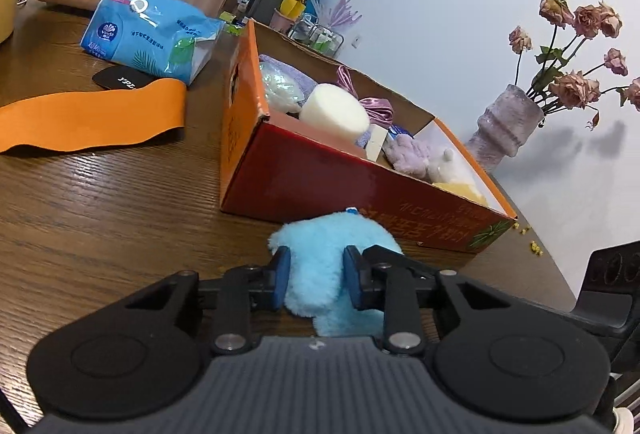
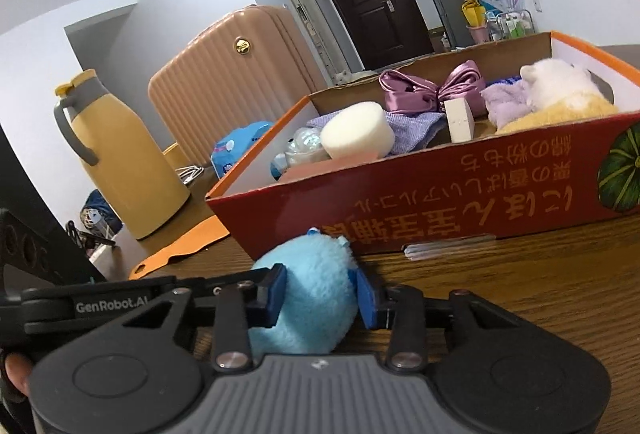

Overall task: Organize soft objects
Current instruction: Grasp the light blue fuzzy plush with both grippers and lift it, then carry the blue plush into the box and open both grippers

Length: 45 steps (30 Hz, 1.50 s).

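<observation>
The left gripper has a ribbed grey body at the bottom, flanked by two rounded black housings, each with a shallow round disc pressed into it. Black link bars run forward from silver round-headed screws to two dark blue pads. The right gripper is built the same way: grey ribbed centre, black rounded housings, silver screws, blue pads. A black bar at its left bears white lettering reading GenRobot.AI

"GenRobot.AI" on left gripper; "Vinda" on blue tissue pack; Japanese lettering on box
</observation>
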### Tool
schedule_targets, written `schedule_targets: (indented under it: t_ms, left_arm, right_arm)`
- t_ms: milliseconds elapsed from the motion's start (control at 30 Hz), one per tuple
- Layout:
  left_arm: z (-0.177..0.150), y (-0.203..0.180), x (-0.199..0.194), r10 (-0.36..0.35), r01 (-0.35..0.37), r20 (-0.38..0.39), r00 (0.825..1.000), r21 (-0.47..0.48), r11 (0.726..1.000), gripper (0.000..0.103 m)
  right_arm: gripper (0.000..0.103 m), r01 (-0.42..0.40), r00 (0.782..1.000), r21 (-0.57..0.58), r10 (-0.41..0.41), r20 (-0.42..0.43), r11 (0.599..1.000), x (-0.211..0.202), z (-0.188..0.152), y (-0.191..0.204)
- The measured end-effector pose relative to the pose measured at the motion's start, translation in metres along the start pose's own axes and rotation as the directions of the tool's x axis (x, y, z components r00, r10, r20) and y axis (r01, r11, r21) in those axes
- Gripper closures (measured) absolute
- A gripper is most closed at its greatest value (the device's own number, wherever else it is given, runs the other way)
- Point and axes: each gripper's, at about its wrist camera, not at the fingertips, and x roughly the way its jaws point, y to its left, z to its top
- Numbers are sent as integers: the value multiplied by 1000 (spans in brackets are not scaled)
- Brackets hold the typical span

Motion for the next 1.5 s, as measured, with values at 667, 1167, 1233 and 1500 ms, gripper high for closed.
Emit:
schedule_targets:
  t_ms: [667, 1167, 1233, 1500]
  left_arm:
    - [-144, -119, -123, -42, 42, 2, 999, 24, 999, 76]
    - [-120, -157, -123, -69, 62, 51, 996, 122, 991, 76]
    - [-98, -161, -114, -74, 64, 70, 995, 142, 988, 76]
    - [26, -157, -46, -53, 35, 104, 993, 168, 985, 76]
  right_arm:
    - [70, 36, 997, -16, -35, 66, 999, -201, -106, 32]
    - [70, -5, 989, 31, 1, 148, 1000, -232, -89, 12]
    - [70, -2, 987, 11, 0, 161, 1000, -228, -69, 10]
    - [70, -19, 985, -31, 24, 170, 999, -159, 56, -12]
